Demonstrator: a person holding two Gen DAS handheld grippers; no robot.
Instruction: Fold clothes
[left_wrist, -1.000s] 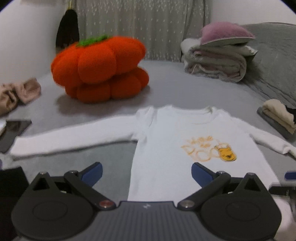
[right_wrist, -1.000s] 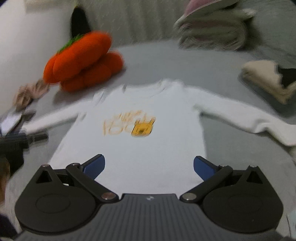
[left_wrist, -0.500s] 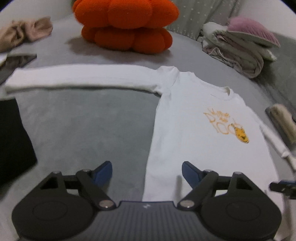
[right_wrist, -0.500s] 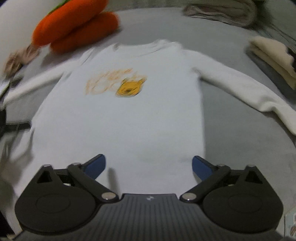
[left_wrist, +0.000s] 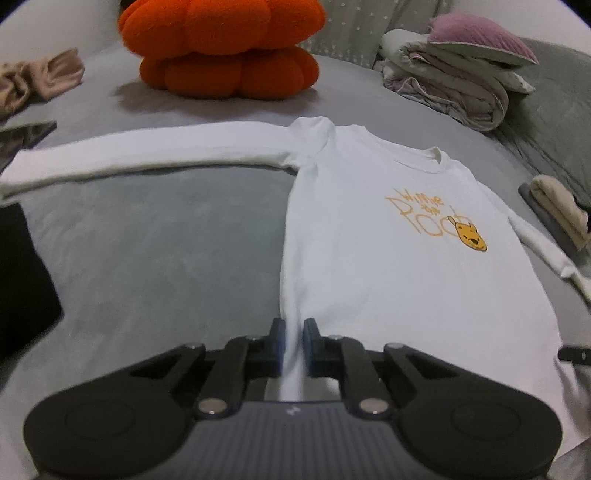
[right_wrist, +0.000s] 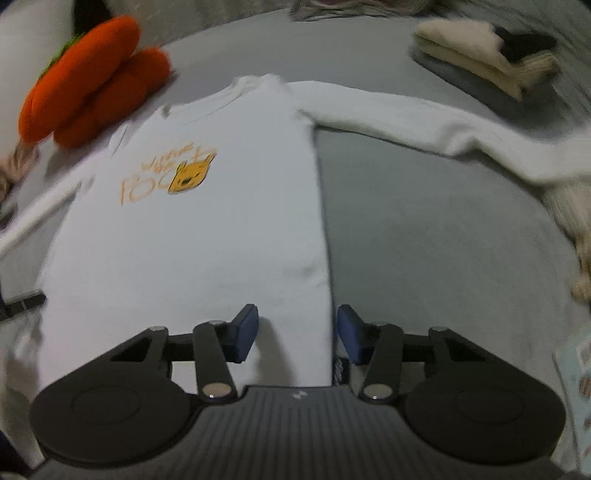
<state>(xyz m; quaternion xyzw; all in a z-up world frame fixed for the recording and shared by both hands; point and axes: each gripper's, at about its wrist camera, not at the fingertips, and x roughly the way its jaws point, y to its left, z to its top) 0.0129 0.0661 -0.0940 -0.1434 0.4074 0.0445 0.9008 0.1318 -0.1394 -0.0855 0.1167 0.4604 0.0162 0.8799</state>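
A white long-sleeved shirt (left_wrist: 388, 266) with an orange bear print lies flat, face up, on the grey bed, sleeves spread out. My left gripper (left_wrist: 294, 339) is shut on the shirt's lower left hem corner. In the right wrist view the shirt (right_wrist: 192, 229) fills the left half. My right gripper (right_wrist: 297, 332) is partly closed, its fingers straddling the shirt's lower right hem corner with a gap still between them.
An orange pumpkin cushion (left_wrist: 225, 48) sits at the back. Folded blankets with a pink pillow (left_wrist: 454, 77) are back right. Folded beige clothes (right_wrist: 480, 59) lie beside the right sleeve. A dark garment (left_wrist: 22, 280) lies at the left. Beige cloth (left_wrist: 37, 77) lies far left.
Both grippers dropped to the shirt's hem corners. The left one went from open to shut on the hem. The right one narrowed around the other corner.
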